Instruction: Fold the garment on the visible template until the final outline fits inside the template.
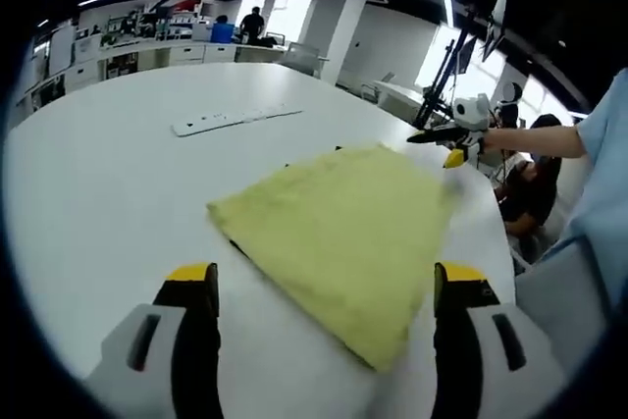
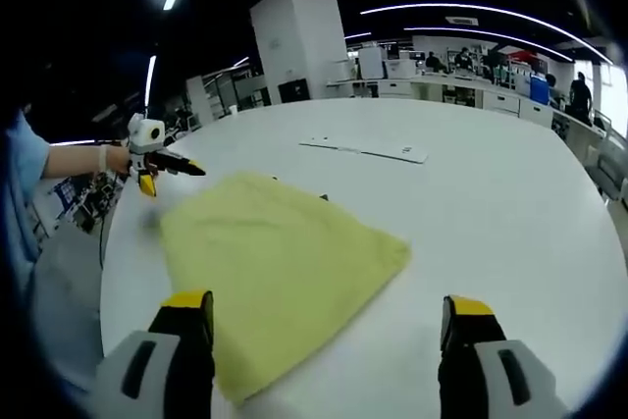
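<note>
A yellow-green garment (image 1: pixel 343 233) lies flat on a round white table (image 1: pixel 108 174), folded into a roughly four-sided shape with one corner toward the table's middle and another near the rim. In the left gripper view the left gripper (image 1: pixel 327 291) hangs above the near edge of the cloth, its yellow-tipped jaws spread wide and holding nothing — the fabric shows in the gap between them. At the far corner of the cloth a second gripper (image 1: pixel 453 139) comes in from the right, held by a person's hand; whether its jaws are parted cannot be told at that size. In the right gripper view the right gripper (image 2: pixel 329 316) is likewise spread apart and empty above the garment (image 2: pixel 280 262), with the left jaw over the cloth and the right one over bare table (image 2: pixel 510 203). A long white power strip (image 1: pixel 235 118) lies beyond the garment, well apart from it. Small dark marks peek out at the cloth's edges.
</note>
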